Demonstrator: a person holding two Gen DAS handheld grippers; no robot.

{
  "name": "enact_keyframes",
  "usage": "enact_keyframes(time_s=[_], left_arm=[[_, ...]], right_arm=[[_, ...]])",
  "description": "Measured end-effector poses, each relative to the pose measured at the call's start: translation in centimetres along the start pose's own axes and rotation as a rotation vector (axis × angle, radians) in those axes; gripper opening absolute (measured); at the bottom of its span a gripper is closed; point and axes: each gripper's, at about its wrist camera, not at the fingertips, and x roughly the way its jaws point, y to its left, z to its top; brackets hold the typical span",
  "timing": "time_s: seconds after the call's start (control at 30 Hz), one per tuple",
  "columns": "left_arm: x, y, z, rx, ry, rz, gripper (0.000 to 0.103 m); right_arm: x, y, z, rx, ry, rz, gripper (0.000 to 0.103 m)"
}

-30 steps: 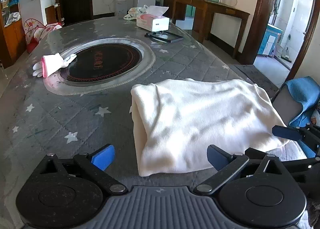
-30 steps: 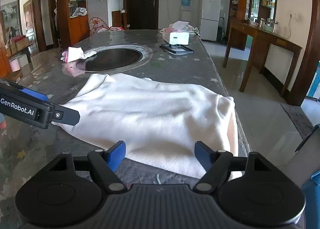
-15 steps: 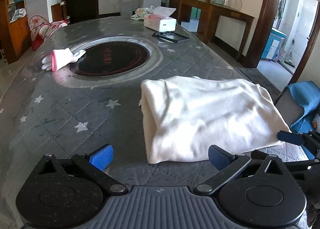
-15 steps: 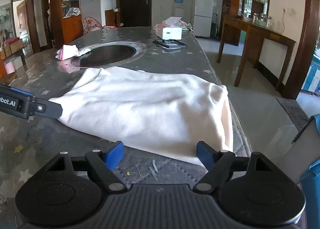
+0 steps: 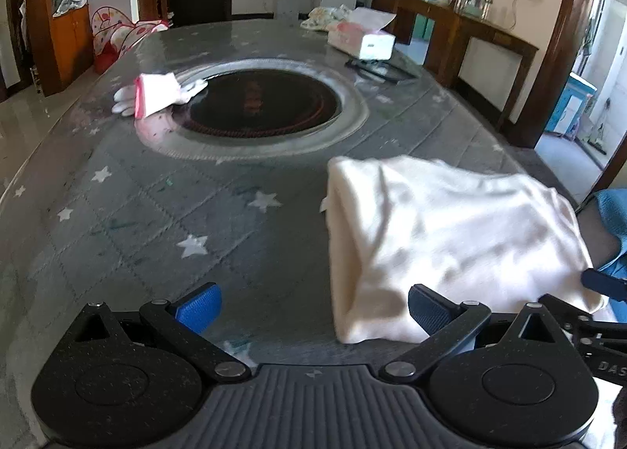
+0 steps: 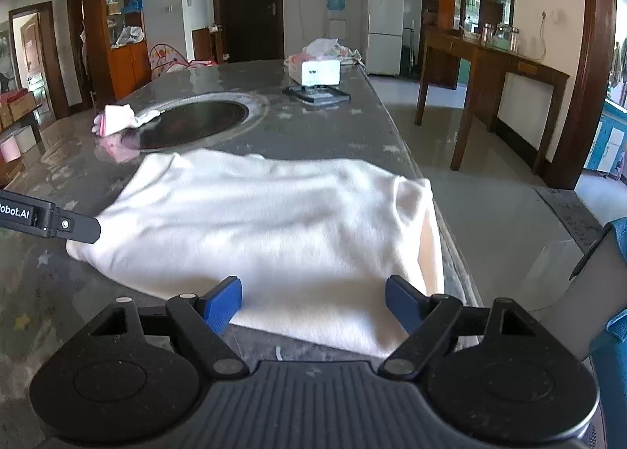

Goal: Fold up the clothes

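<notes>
The room is a large living space with a dark door, a white fridge and wooden shelves at the far wall. A long grey worktop [image 5: 164, 214] with white stars printed on it fills the left wrist view. In its middle sits a round black cooker plate [image 5: 258, 106], and a white-and-pink glove [image 5: 156, 96] lies at its left rim. Farther back there is a tissue box [image 5: 362, 41]. The cream garment [image 5: 443, 237], already folded into a thick rectangle, lies on the near right part of the worktop, close to the edge. The left claw [image 5: 313, 304] is wide open and holds nothing; its right finger is just beside the near left corner of the garment, and I judge it waits there to take that corner for the next fold. The tip of the right claw [image 5: 603, 284] shows at the right border.

In the right wrist view the same worktop runs away from the camera, with the floor and a wooden side table to the right. The garment [image 6: 266, 229] lies across the front, and its right side hangs a little over the worktop edge. The right claw [image 6: 313, 296] is also spread open and empty, with the near hem between its fingers, probably to pinch this hem. One finger of the left claw [image 6: 78, 227] reaches the left corner of the cloth.
</notes>
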Motion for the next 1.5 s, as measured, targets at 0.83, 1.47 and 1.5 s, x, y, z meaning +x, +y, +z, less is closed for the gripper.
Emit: enact_keyframes(time_s=[0.83, 1.47, 1.5], left_arm=[[1.2, -1.8, -0.1, 0.077, 0.017, -0.014, 0.103], [1.5, -1.5, 0.1, 0.076, 0.035, -0.025, 0.103], [1.5, -1.5, 0.1, 0.074, 0.033, -0.024, 0.103]], right_arm=[[5.3, -0.5, 6.7, -0.068, -0.029, -0.059, 0.082], [8.5, -1.6, 8.6, -0.072, -0.011, -0.096, 0.084], [8.4, -1.3, 8.7, -0.080, -0.014, -0.087, 0.084]])
